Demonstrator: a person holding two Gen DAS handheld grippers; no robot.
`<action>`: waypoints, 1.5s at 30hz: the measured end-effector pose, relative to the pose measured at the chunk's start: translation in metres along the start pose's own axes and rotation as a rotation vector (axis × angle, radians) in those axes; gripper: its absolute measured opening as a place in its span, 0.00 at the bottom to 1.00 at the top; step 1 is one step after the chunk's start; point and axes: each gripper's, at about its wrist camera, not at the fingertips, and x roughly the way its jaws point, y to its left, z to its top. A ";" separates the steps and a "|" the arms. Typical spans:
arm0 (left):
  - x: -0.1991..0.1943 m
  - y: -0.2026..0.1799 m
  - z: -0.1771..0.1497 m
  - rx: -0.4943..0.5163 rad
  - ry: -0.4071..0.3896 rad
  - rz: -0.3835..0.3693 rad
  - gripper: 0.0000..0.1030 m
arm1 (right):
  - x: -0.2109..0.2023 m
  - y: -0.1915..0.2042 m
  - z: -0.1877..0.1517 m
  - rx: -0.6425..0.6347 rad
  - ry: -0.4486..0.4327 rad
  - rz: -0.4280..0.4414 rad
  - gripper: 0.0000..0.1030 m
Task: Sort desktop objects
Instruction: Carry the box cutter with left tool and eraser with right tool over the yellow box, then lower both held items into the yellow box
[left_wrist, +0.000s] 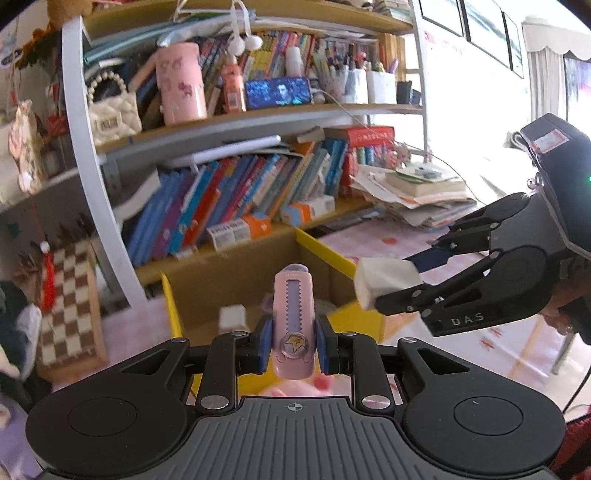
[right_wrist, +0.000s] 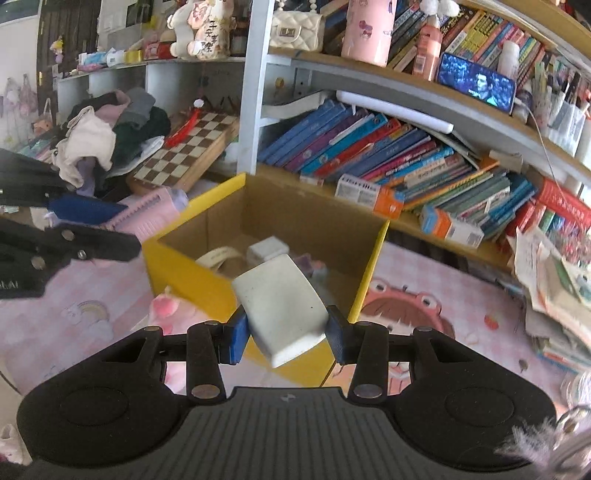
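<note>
Both grippers loaded above the yellow-rimmed cardboard box.

Nearest my left wrist camera, the left gripper (left_wrist: 293, 347) is clamped on a pink utility knife (left_wrist: 293, 325), its blue pads pressing both sides of the handle, whose tip points forward over the cardboard box (left_wrist: 240, 280). Moving right, I see the box standing on the pink cartoon-printed surface (right_wrist: 443, 295), just in front of the bookshelf (left_wrist: 258, 114); small white items lie inside it, blurred. Further right, my right gripper (right_wrist: 286, 332) is closed on a white eraser block (right_wrist: 284, 310), held tilted above the box's near wall. In the left wrist view, the same block (left_wrist: 386, 280) sits over the box's right rim. Stacked papers (left_wrist: 417, 199) lie on the surface at far right.
</note>
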 end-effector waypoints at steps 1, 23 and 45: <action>0.002 0.002 0.003 0.002 -0.006 0.009 0.22 | 0.003 -0.003 0.003 -0.007 -0.004 0.002 0.40; 0.079 0.033 0.029 -0.039 0.042 0.102 0.22 | 0.085 -0.046 0.051 -0.111 -0.022 0.088 0.40; 0.166 0.068 0.023 -0.051 0.198 0.108 0.22 | 0.191 -0.043 0.060 -0.305 0.126 0.153 0.41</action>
